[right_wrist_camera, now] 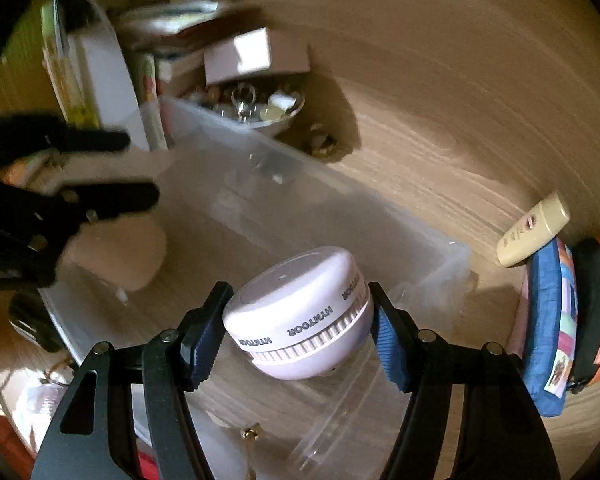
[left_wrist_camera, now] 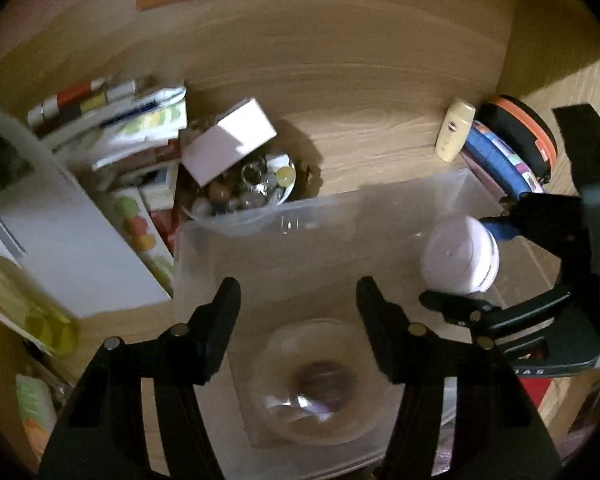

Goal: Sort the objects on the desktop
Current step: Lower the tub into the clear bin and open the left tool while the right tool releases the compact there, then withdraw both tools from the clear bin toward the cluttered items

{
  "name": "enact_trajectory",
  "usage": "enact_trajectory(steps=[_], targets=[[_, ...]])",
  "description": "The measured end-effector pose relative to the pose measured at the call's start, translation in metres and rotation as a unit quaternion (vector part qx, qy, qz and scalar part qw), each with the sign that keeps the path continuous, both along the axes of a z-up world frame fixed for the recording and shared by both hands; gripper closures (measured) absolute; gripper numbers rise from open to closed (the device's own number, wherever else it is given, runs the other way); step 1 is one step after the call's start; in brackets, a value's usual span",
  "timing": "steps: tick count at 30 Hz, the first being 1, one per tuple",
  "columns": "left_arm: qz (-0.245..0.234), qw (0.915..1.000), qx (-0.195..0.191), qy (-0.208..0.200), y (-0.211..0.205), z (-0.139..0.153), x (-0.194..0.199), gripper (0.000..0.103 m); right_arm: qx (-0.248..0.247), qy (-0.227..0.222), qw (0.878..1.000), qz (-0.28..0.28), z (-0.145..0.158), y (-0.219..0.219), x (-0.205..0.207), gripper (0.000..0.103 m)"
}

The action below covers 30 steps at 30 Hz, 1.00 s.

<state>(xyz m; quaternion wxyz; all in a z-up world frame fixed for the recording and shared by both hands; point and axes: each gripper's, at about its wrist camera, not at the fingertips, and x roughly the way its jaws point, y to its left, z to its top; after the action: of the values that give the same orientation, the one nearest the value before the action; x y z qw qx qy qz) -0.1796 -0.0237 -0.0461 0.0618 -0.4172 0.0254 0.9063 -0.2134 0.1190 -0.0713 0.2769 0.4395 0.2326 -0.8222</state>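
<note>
A clear plastic bin (left_wrist_camera: 340, 200) (right_wrist_camera: 340, 204) stands on the wooden desk. Inside it lies a clear round bowl (left_wrist_camera: 312, 380), seen as a pale blurred shape (right_wrist_camera: 120, 252) in the right wrist view. My left gripper (left_wrist_camera: 298, 296) (right_wrist_camera: 136, 168) hangs over the bin, open, with nothing between its fingertips. My right gripper (right_wrist_camera: 300, 300) (left_wrist_camera: 460, 256) is shut on a white round device (right_wrist_camera: 296, 308) (left_wrist_camera: 456, 256) with lettering around its side. It holds the device tilted above the bin's right part.
Behind the bin sit a bowl of marbles (left_wrist_camera: 252, 184) and a white box (left_wrist_camera: 228, 140), with stacked books (left_wrist_camera: 112, 120) and a large white book (left_wrist_camera: 80, 240) to the left. A cream bottle (left_wrist_camera: 454, 132) and blue and orange round cases (left_wrist_camera: 512, 148) lie at the right.
</note>
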Motion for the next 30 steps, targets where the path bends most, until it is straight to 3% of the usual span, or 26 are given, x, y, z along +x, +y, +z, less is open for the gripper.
enact_trajectory(steps=[7,10,20,30], targets=[[-0.003,0.9998,0.018,-0.004,-0.002,-0.002,0.004,0.037,0.032,0.000,0.999,-0.002,-0.003,-0.004,0.000,0.039],[-0.005,0.9999,0.014,-0.001,-0.001,0.000,0.005,0.035,0.035,0.013,0.999,-0.013,-0.003,-0.004,-0.001,0.029],[0.012,0.9993,0.009,0.033,-0.008,0.021,0.024,0.029,0.015,0.052,0.998,-0.031,0.021,0.004,0.012,0.028],[0.037,0.9971,0.017,0.065,-0.017,0.044,0.053,0.010,-0.034,0.111,0.992,-0.048,0.064,0.023,0.051,0.019]])
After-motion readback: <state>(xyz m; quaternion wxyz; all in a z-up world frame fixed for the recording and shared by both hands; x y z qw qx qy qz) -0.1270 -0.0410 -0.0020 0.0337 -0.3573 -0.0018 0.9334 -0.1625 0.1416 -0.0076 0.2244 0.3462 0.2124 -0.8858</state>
